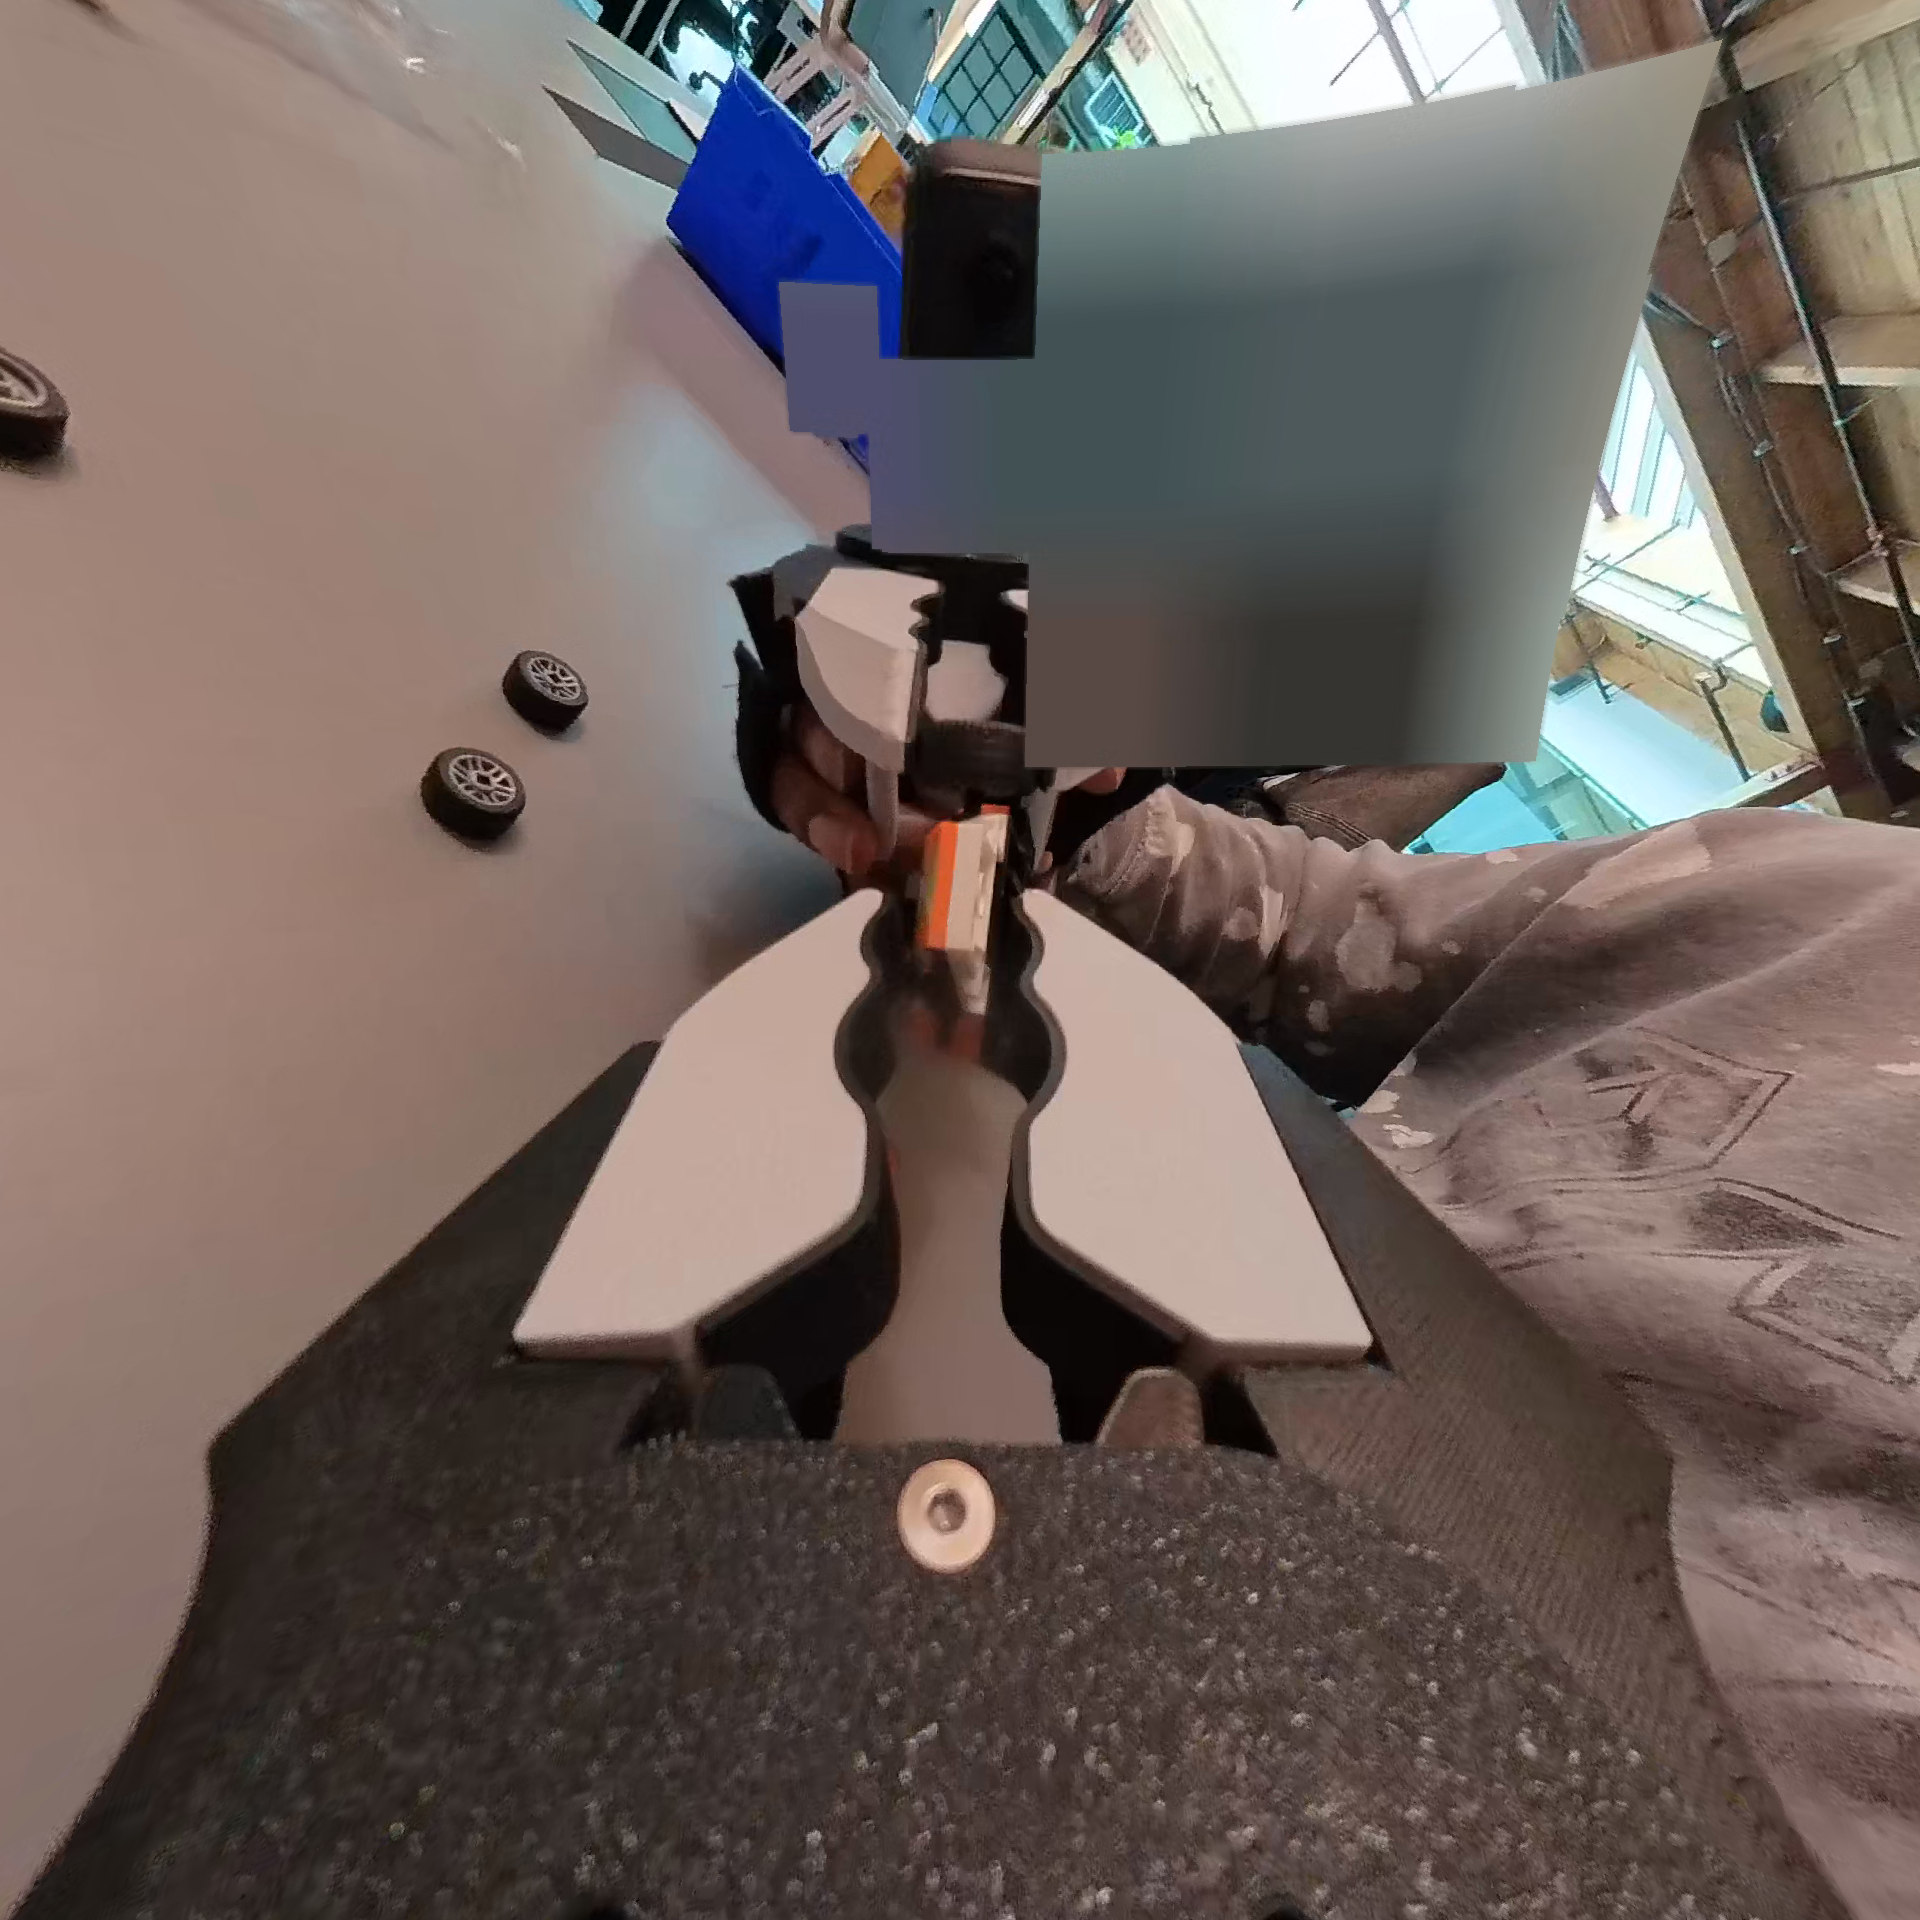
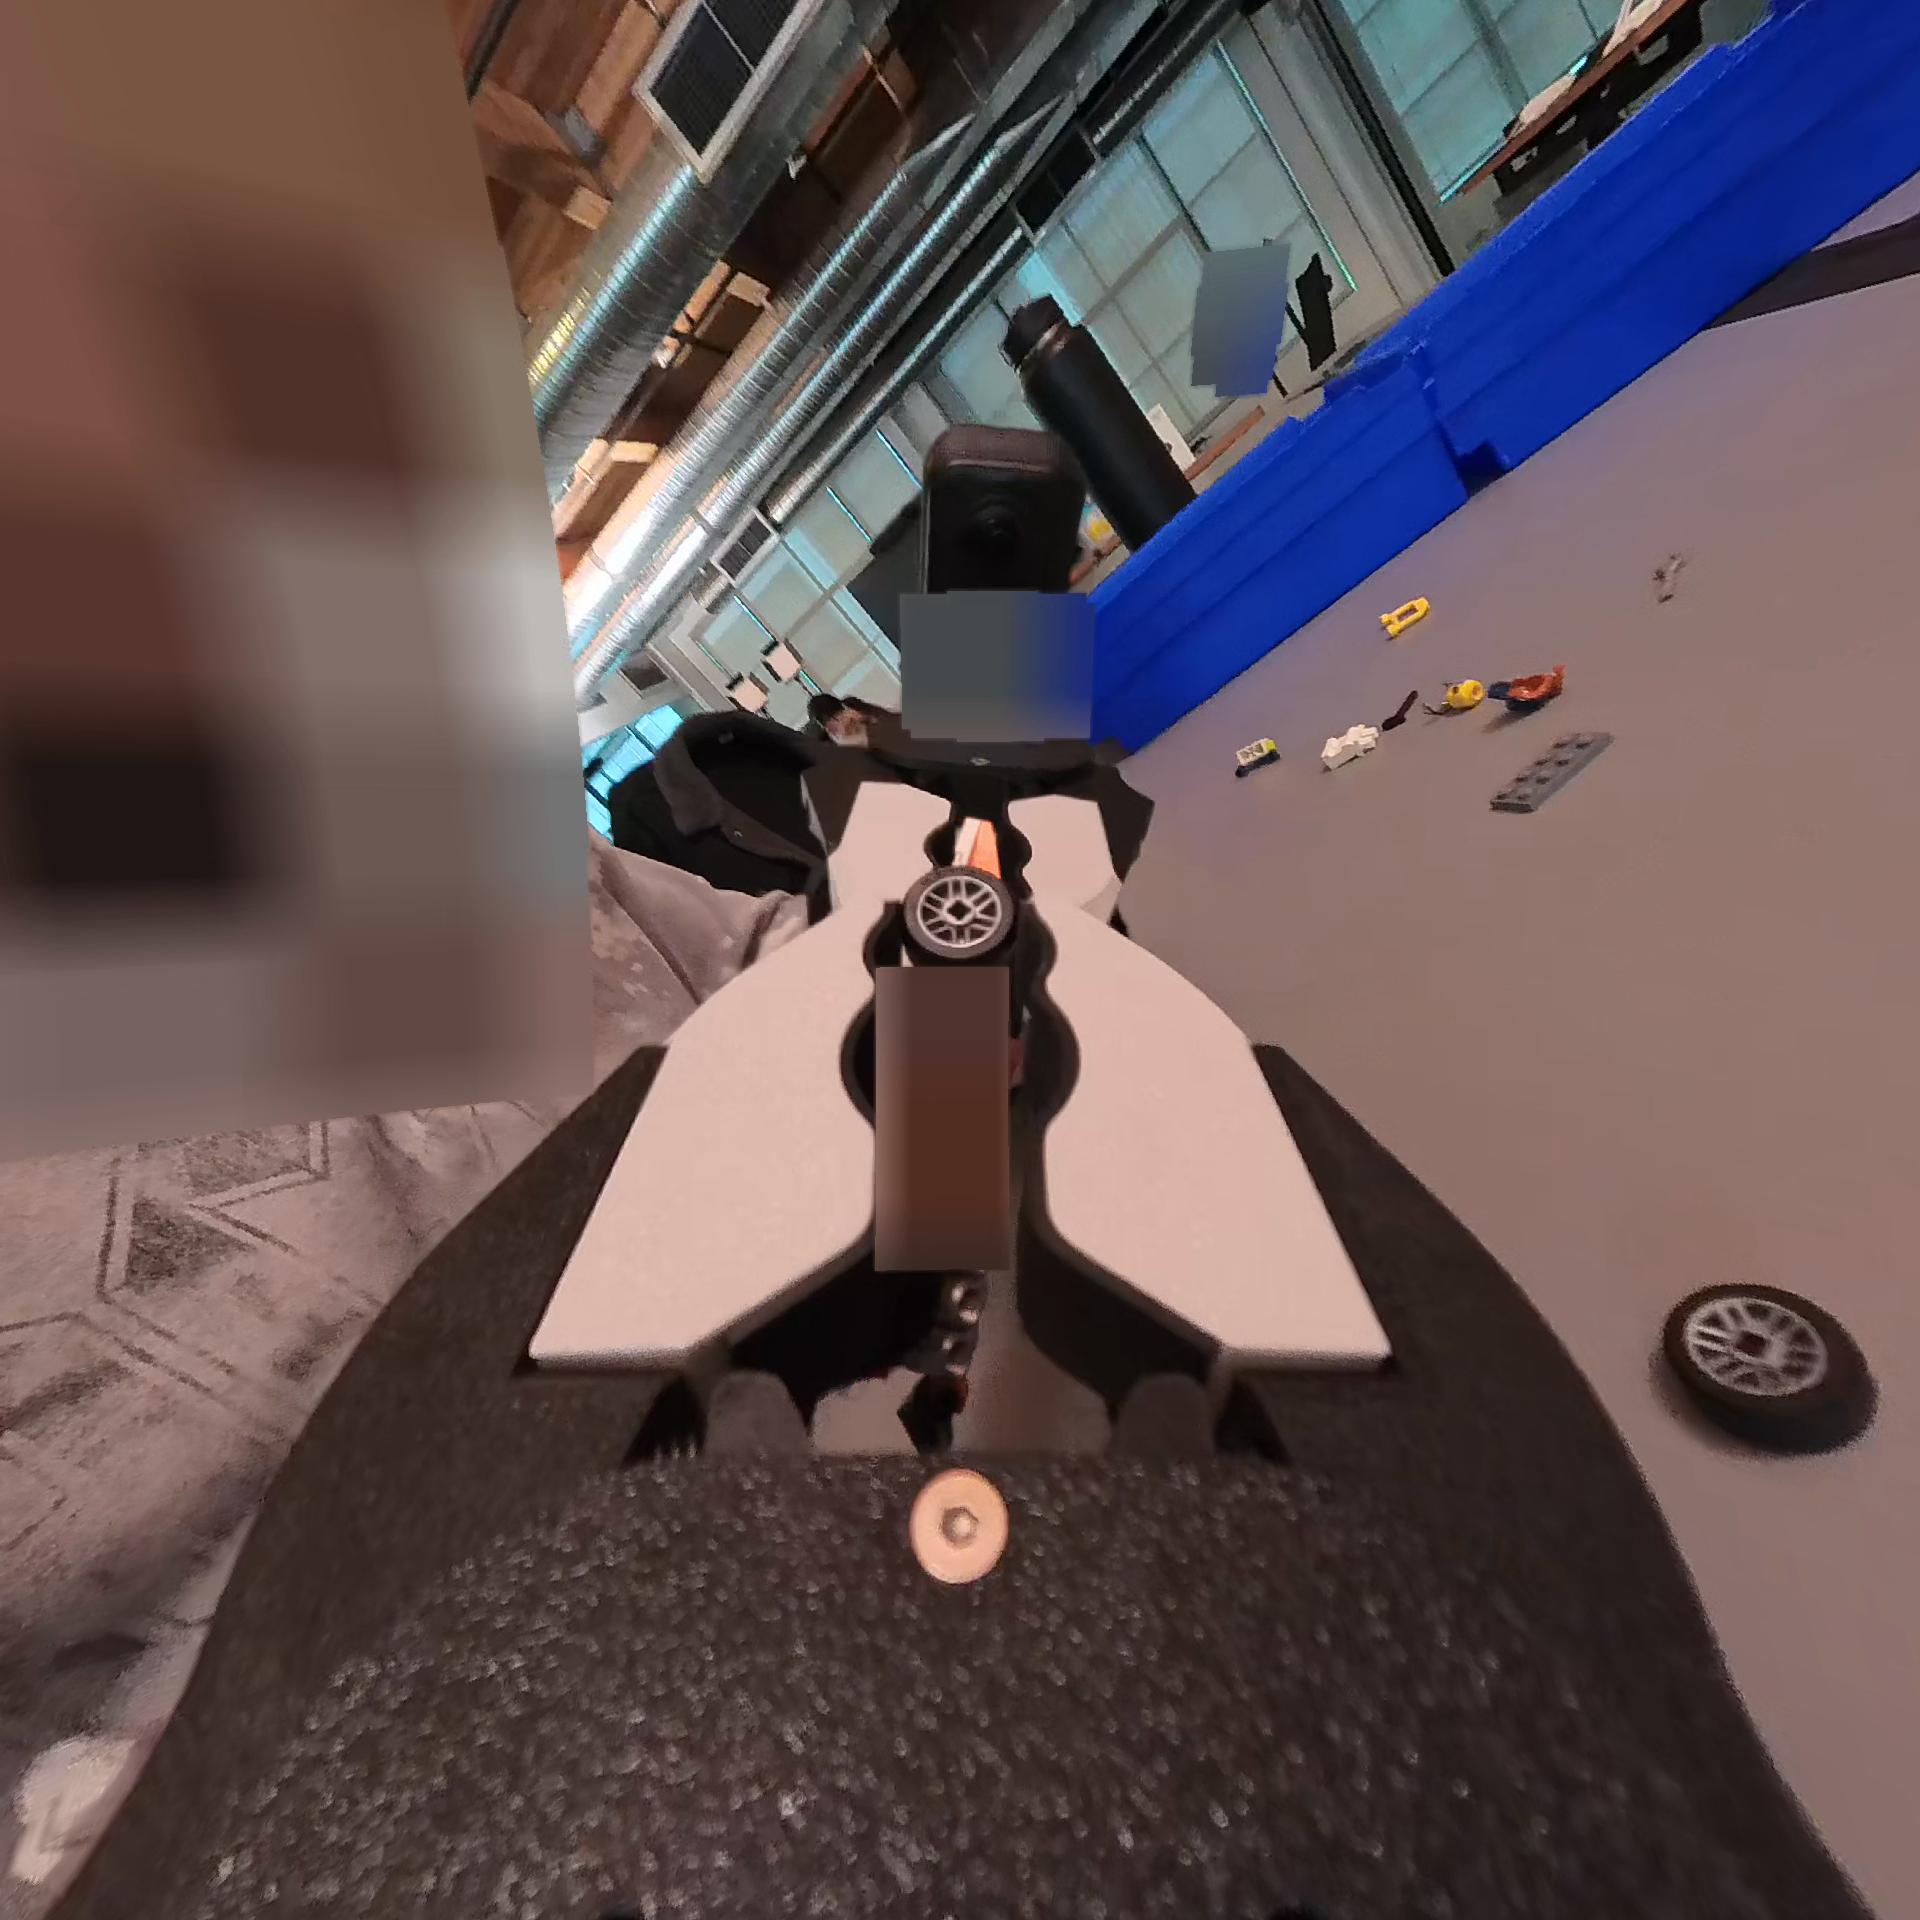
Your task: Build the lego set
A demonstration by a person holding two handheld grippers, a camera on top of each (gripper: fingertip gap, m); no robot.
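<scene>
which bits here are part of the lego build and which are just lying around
In the job: orange and white build in the left claw; wheel in the right claw; loose wheels; grey plate; small pieces.

Lying about: blue bins; black bottle.

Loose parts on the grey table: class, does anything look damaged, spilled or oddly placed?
Nothing looks damaged. The wheels lie flat on the grey table, and small parts, such as the dark plate, are scattered, normal for a build. The left gripper holds the orange-and-white piece; the right gripper holds a wheel.
</scene>
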